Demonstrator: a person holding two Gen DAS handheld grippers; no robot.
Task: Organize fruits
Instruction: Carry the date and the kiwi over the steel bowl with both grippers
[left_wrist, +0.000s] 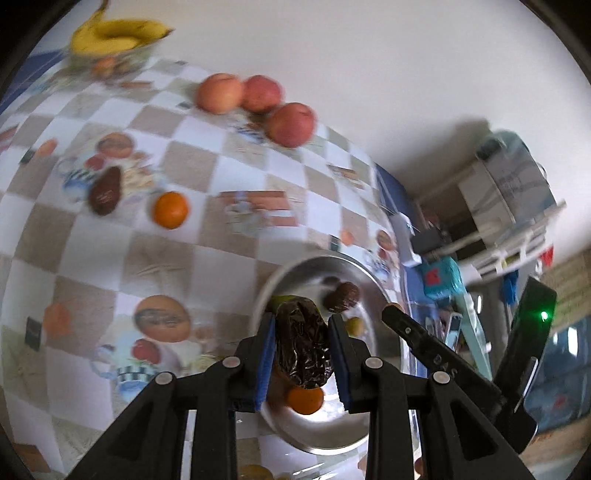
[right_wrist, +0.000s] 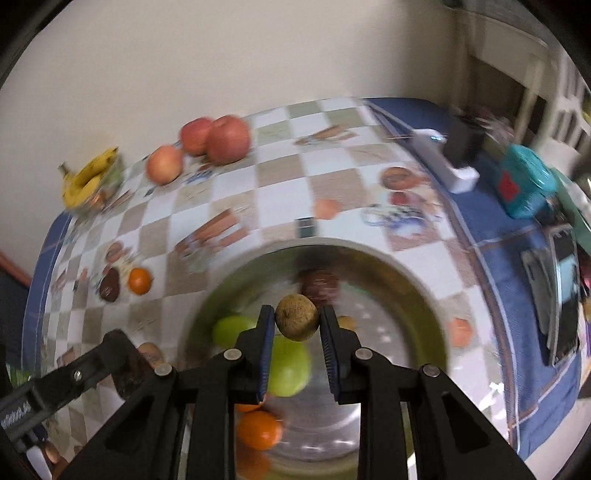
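Note:
My left gripper (left_wrist: 301, 321) is shut on a dark, wrinkled avocado (left_wrist: 303, 350), held above the near edge of a metal bowl (left_wrist: 314, 260). My right gripper (right_wrist: 296, 312) is shut on a small round tan fruit (right_wrist: 297, 319) over the same bowl (right_wrist: 369, 251). Inside the bowl lie two green apples (right_wrist: 291, 369), oranges (right_wrist: 258, 428) and a dark round fruit (right_wrist: 321, 286). On the checked tablecloth rest three red apples (left_wrist: 258, 96), a second avocado (left_wrist: 105, 190) and an orange (left_wrist: 170, 209). The picture is blurred by motion.
Bananas (left_wrist: 114, 35) sit on a glass bowl at the table's far corner by the wall. Beyond the table's blue edge (right_wrist: 491, 266) are a teal box (right_wrist: 524, 188), a white device (right_wrist: 443, 162) and a shelf with clutter. The right gripper's black finger (left_wrist: 424, 339) crosses the left wrist view.

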